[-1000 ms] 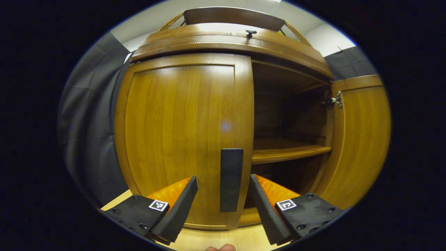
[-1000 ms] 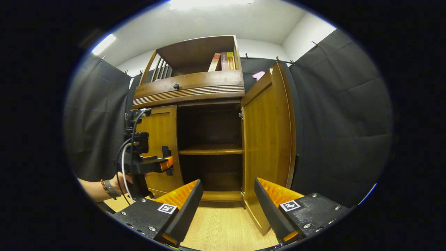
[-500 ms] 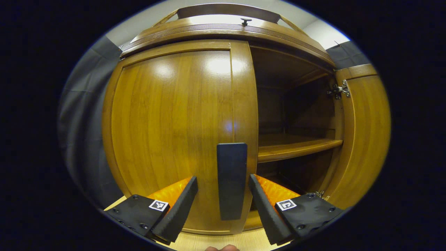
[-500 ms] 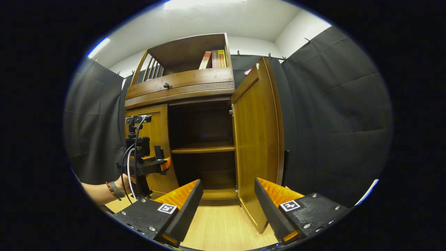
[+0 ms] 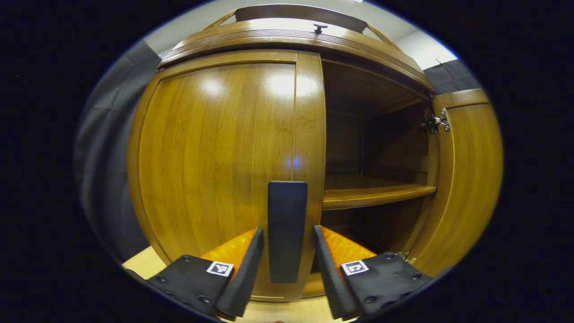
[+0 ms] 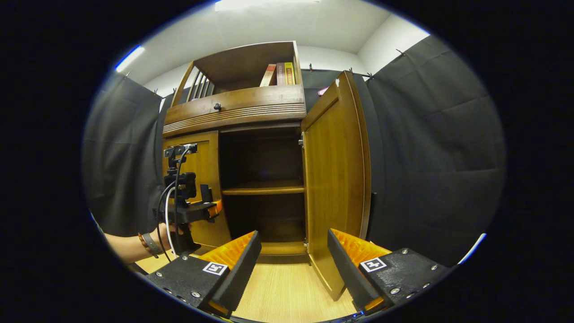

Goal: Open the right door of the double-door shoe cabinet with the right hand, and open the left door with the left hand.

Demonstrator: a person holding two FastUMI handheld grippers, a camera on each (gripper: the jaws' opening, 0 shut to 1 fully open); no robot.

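The wooden shoe cabinet (image 6: 237, 107) stands ahead. Its right door (image 6: 336, 179) is swung wide open, also seen as the right door (image 5: 466, 179) at the edge of the left gripper view. The left door (image 5: 215, 170) is closed flat, with a dark upright handle (image 5: 287, 231) near its inner edge. My left gripper (image 5: 288, 231) straddles that handle, its fingers close on both sides with thin gaps showing. The left gripper (image 6: 214, 208), held by a hand (image 6: 163, 231), sits at the left door (image 6: 202, 179). My right gripper (image 6: 293, 255) is open and holds nothing, low in front of the cabinet opening.
Inside the cabinet runs a wooden shelf (image 6: 262, 188). Above the doors is a drawer with a dark knob (image 6: 217, 106), and books (image 6: 278, 74) stand on the top shelf. Black cloth walls flank the cabinet. Light wooden floor (image 6: 287, 291) lies below.
My left gripper's fingers have drawn in around the left door's handle and the gripper has shifted slightly. The right gripper has barely moved. Both doors stand as before.
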